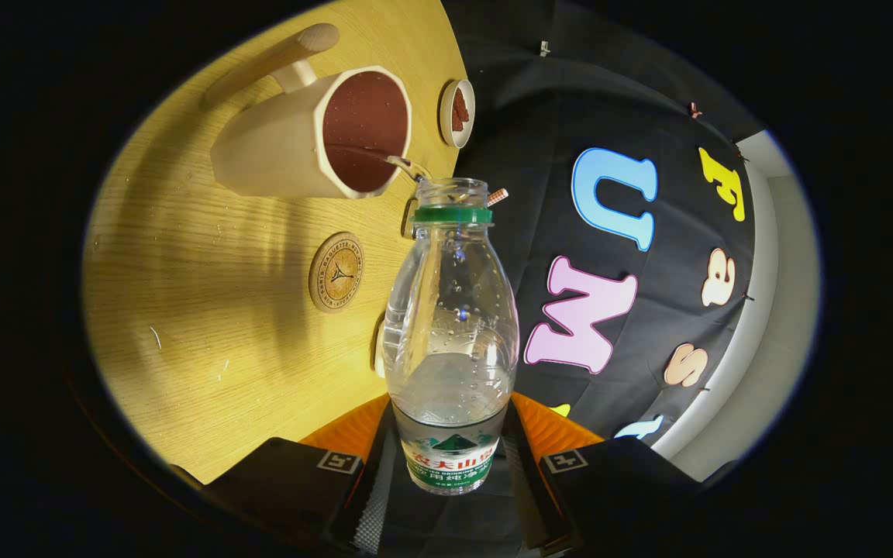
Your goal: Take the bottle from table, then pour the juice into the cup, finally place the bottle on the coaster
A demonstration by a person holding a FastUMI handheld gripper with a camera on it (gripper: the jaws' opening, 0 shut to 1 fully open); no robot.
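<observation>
Gripper (450, 446): closed on the bottle, one finger pressed on each side of its labelled lower body.
Bottle (450, 325): clear, uncapped, green neck ring; held between the fingers, mouth pointing away toward the cup; base cut off behind the fingers; a little clear liquid inside, droplets on the wall.
Stream: thin, from the bottle mouth over the cup's rim.
Coaster (336, 271): round, wooden, flat on the table, beside the bottle's shoulder, apart from the cup.
Cup (315, 136): beige, handled, dark inside, just beyond the bottle mouth; liquid level hard to make out.
Dish (457, 113): small, beyond the cup, contents unclear.
Table (206, 310): light wood grain.
</observation>
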